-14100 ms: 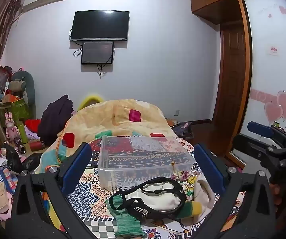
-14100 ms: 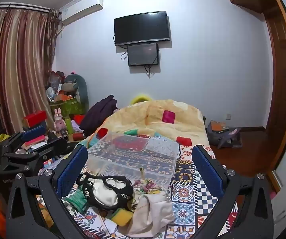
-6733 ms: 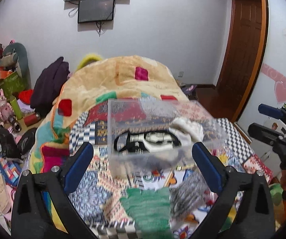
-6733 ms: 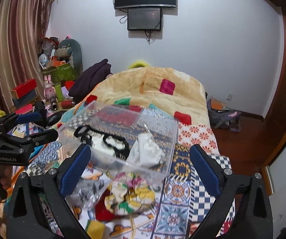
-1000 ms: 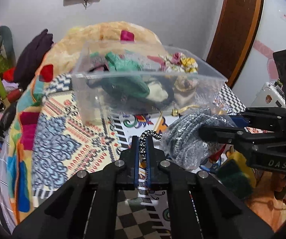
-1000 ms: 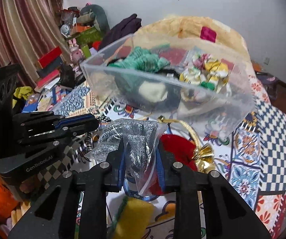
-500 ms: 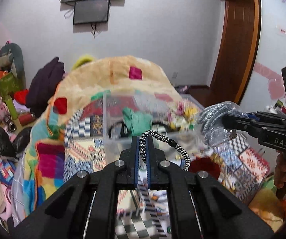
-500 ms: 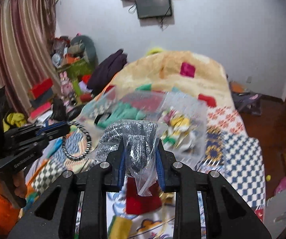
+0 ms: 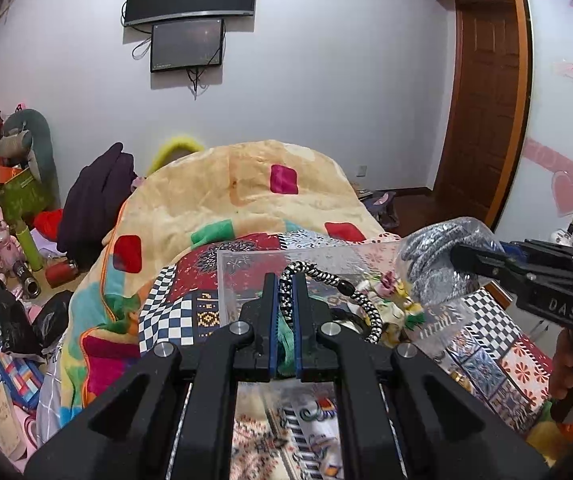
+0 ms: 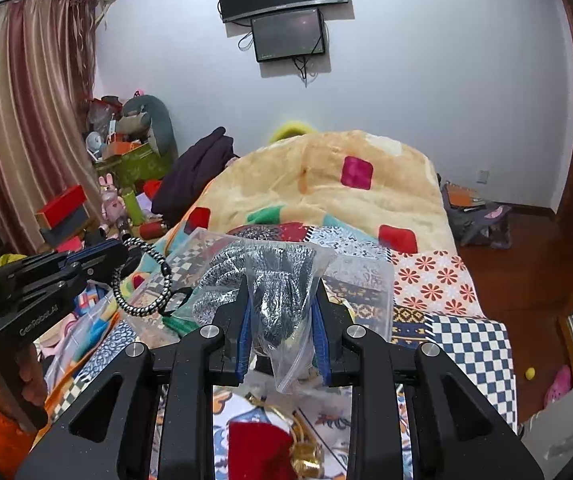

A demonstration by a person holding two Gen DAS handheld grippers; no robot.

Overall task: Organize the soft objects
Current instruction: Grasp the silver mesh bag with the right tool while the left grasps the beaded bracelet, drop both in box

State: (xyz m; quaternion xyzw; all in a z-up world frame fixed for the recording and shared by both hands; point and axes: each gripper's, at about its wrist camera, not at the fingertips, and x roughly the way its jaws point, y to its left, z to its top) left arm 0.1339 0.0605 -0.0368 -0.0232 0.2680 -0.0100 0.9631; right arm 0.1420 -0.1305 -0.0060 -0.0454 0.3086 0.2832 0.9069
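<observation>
The left gripper (image 9: 285,304) hides most of the green cloth (image 9: 285,340) in the clear box (image 9: 246,264). The bottom edge cuts off the red pouch (image 10: 260,454), and the bagged grey item (image 10: 276,292) is too crumpled to identify.

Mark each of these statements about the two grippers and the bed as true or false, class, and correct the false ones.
1. The left gripper grips a black-and-white cord loop. True.
2. The right gripper is open and holds nothing. False: its jaws clamp a clear bag of grey knit fabric.
3. The clear plastic bin sits on the bed. True.
4. The bin holds nothing. False: green fabric and floral items lie inside.
</observation>
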